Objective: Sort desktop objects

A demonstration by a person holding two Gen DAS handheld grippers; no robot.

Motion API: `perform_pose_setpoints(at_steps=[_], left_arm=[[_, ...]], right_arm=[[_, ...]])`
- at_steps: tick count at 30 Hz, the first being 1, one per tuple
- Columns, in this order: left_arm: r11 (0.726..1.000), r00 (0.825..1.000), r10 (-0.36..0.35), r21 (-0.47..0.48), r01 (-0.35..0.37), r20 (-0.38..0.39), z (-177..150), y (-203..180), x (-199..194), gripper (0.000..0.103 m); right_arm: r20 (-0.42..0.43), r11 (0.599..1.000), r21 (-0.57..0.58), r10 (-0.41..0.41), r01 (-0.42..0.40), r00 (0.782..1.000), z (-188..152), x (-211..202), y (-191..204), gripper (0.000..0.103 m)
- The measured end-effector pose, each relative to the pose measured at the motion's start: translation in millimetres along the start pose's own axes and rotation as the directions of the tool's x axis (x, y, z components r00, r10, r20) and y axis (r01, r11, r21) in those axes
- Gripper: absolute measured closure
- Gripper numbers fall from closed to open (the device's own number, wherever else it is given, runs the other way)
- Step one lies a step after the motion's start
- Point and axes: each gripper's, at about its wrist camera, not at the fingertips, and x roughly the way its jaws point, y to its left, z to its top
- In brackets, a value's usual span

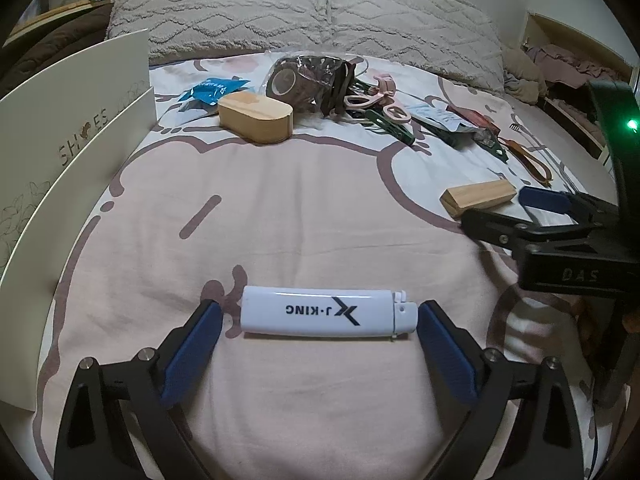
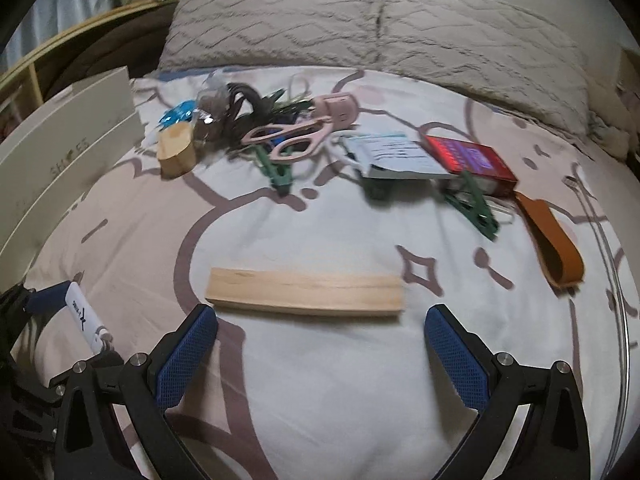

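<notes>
A white lighter [image 1: 320,312] marked J-KING lies flat on the pink bedsheet [image 1: 304,208]. My left gripper [image 1: 320,309] straddles it lengthwise, open. The right pad sits almost at the lighter's nozzle end and a small gap shows at the left pad. In the right wrist view a long pale wooden block [image 2: 304,290] lies crosswise just beyond my right gripper [image 2: 320,314], which stands wide open with nothing pressed between its pads. The same block [image 1: 476,198] and right gripper [image 1: 508,210] show at the right of the left wrist view. The lighter [image 2: 86,316] appears at the lower left of the right wrist view.
A white shoe box [image 1: 80,140] stands along the left. Farther back lie an oval wooden box [image 1: 256,118], a dark tape roll [image 1: 288,80], pink scissors [image 2: 288,138], green clips [image 2: 476,204], a red box [image 2: 472,160] and a brown strap [image 2: 556,240]. Grey pillows [image 1: 304,12] line the far edge.
</notes>
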Motion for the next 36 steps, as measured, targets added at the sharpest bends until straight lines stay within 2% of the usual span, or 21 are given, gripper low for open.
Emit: perform_pose_setpoints(at_steps=[5, 12, 16, 22, 29, 36], left_arm=[[1.000, 1.000, 0.003, 0.009, -0.003, 0.006, 0.1, -1.7, -0.6, 0.010], [1.000, 1.000, -0.002, 0.008, 0.002, 0.017, -0.2, -1.3, -2.5, 0.015], [1.000, 1.000, -0.010, -0.002, 0.010, 0.028, -0.3, 0.8, -5.2, 0.022], [1.000, 0.999, -0.017, -0.007, 0.018, 0.031, -0.1, 1.2, -5.9, 0.022], [1.000, 0.999, -0.018, -0.007, 0.018, 0.031, -0.4, 1.5, -6.0, 0.022], [1.000, 0.999, -0.022, -0.010, 0.023, 0.034, -0.4, 1.6, -6.6, 0.022]], right_arm=[[-0.011, 1.000, -0.012, 0.010, -0.010, 1.000, 4.9, 2.7, 4.3, 0.000], [-0.034, 0.999, 0.033, 0.037, -0.036, 0.999, 5.8, 14.1, 1.2, 0.000], [-0.028, 0.999, 0.050, 0.012, -0.010, 1.000, 1.8, 15.7, 0.6, 0.000], [-0.004, 0.996, 0.082, 0.019, -0.019, 1.000, -1.2, 14.7, -4.6, 0.000], [0.050, 0.996, 0.079, -0.040, 0.036, 0.998, -4.4, 5.8, -2.6, 0.004], [0.088, 0.990, 0.135, -0.046, 0.034, 0.995, -6.6, -1.7, -12.4, 0.004]])
